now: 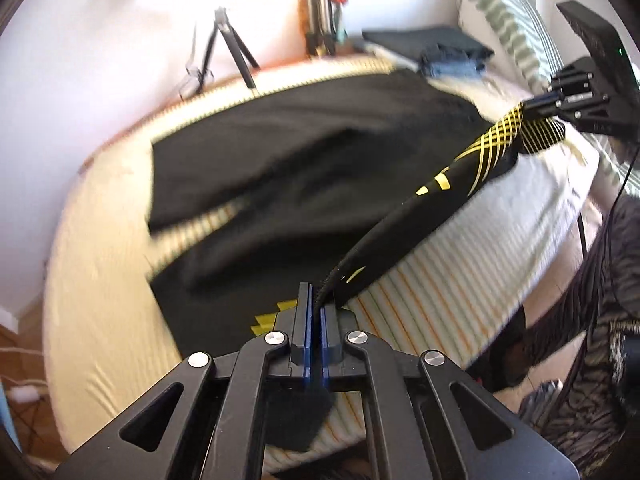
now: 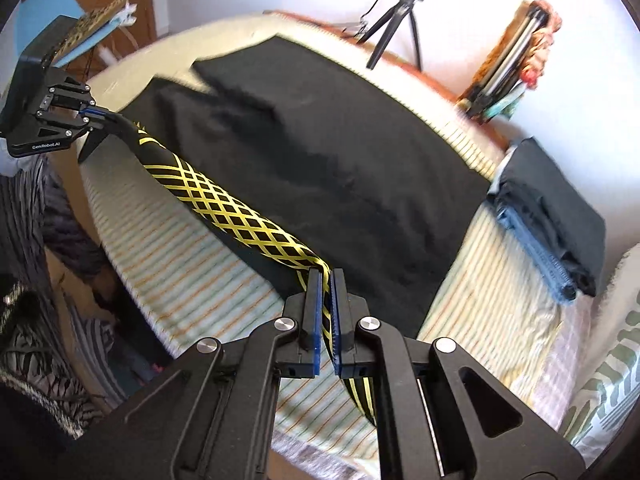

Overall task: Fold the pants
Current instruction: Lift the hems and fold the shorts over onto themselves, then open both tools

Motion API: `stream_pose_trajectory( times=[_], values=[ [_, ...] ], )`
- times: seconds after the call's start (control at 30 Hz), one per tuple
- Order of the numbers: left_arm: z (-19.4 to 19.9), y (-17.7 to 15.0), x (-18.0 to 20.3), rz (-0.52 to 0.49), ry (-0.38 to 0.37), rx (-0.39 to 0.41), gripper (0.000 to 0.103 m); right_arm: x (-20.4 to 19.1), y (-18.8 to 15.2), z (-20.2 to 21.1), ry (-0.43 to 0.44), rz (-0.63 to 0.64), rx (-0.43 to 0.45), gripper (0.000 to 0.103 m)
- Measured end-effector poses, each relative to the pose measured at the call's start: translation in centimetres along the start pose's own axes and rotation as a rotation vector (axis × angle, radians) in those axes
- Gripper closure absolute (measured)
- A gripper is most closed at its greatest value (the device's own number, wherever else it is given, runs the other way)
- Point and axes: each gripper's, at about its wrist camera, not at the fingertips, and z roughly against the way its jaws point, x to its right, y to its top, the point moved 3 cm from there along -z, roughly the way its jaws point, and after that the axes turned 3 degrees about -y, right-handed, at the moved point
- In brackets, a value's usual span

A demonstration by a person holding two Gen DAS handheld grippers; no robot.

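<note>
Both grippers, left gripper (image 1: 316, 296) and right gripper (image 2: 326, 280), are clamped on the pants' (image 2: 320, 152) yellow-patterned waistband (image 2: 240, 212). Waistband runs taut along the bed's (image 2: 200, 264) near edge; both legs stretch toward its far edge.

Striped bed (image 2: 224, 256) carries black pants (image 2: 340, 168), folded clothes (image 2: 552, 232), seemingly a pillow (image 1: 504, 20).

We look steeply down from each wrist, close over the bed (image 1: 100, 280). Both views share the black pants (image 2: 340, 168); each shows the other gripper at a frame edge.
</note>
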Motion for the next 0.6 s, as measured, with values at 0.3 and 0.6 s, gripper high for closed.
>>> stream_pose_trajectory(
  times=[0.3,0.6],
  values=[
    [-0.4,8.7,-5.1,-0.017,0.023,0.104,0.102,4.3,6.2,-0.8,-0.106,-0.025,0.081,0.100],
    [-6.2,14.9,-8.4,-0.038,0.020,0.062,0.102,9.4,12.2,-6.2,-0.173,-0.048,0.067,0.100]
  ],
)
